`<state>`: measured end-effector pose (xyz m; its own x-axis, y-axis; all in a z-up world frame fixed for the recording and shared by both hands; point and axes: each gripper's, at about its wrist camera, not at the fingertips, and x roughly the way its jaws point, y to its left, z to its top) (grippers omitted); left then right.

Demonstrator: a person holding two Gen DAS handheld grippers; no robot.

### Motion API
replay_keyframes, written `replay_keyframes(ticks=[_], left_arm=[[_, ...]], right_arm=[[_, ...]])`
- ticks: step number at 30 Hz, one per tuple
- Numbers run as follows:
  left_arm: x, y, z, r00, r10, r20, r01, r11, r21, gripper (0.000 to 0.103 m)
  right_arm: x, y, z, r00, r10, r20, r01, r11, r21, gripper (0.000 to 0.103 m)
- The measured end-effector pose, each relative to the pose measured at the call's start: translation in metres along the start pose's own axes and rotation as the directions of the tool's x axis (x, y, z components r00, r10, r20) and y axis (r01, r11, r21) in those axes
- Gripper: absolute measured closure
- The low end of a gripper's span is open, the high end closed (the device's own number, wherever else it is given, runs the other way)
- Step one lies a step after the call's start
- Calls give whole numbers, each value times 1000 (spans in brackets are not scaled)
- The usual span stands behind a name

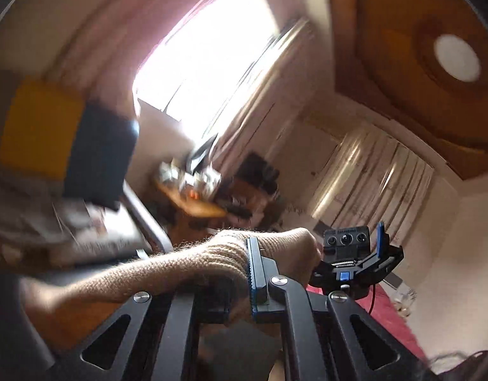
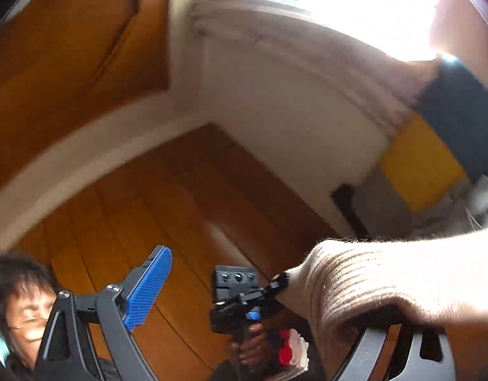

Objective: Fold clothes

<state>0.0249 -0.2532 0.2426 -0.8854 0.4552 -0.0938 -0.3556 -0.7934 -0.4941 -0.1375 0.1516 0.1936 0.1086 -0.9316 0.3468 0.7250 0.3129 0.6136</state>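
Note:
A beige ribbed knit garment (image 1: 186,270) is lifted up in the air between both grippers. My left gripper (image 1: 252,273) is shut on its ribbed end, with the blue pad pressed against the knit. In the right wrist view the same knit (image 2: 387,279) lies draped over one finger of my right gripper (image 2: 250,254), which is open. Its blue pad (image 2: 148,289) stands bare and well apart from the fabric. The left gripper (image 2: 277,282) bites the knit's end there. Blurred yellow (image 1: 40,127) and navy (image 1: 101,158) cloth hangs further along, apparently the same garment.
A bright window (image 1: 206,50) and pale curtains fill the back. A cluttered wooden table (image 1: 193,197) stands under the window. Red bedding (image 1: 387,314) lies low on the right. Wooden ceiling panels (image 2: 69,63) are overhead. A person's head (image 2: 18,292) and hand (image 2: 250,346) are close by.

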Motion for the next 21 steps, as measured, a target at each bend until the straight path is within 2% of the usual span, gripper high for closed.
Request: replay_keyframes(ticks=[3,7,9,11,12,14,15,18,21], left_arm=[[-65,-30,13,999,17,49,-20,999,45,96],[-138,-61,22,990,83,114,-93,992,87,96],[-172,-75,26,984,71,161,-87,992,95,96],[-197,-83,31,976,78,202,-96,992,80,95],[-203,-79,34,975,93,204,-109,992,68,95],[-210,-68,40,971,129,202,-140,989,43,94],[-214,-63,43,969,146,201,-156,987,31,94],[-217,-39,51,962,200,186,-201,979,-11,93],[-177,29,52,941,318,115,-311,947,-82,93]], right_arm=[[38,60,-12,998,57,-17,-58,997,-57,3],[82,103,-38,992,117,-41,-121,988,-95,3],[99,124,-47,987,152,-47,-156,982,-105,3],[119,143,-54,983,174,-51,-180,974,-139,3],[143,139,-56,983,177,-48,-182,969,-164,3],[161,143,-58,980,190,-51,-196,966,-166,1],[169,144,-59,982,182,-52,-188,967,-171,1],[182,139,-53,995,79,-62,-89,978,-187,1],[206,101,-49,995,-50,-88,35,985,-171,1]])
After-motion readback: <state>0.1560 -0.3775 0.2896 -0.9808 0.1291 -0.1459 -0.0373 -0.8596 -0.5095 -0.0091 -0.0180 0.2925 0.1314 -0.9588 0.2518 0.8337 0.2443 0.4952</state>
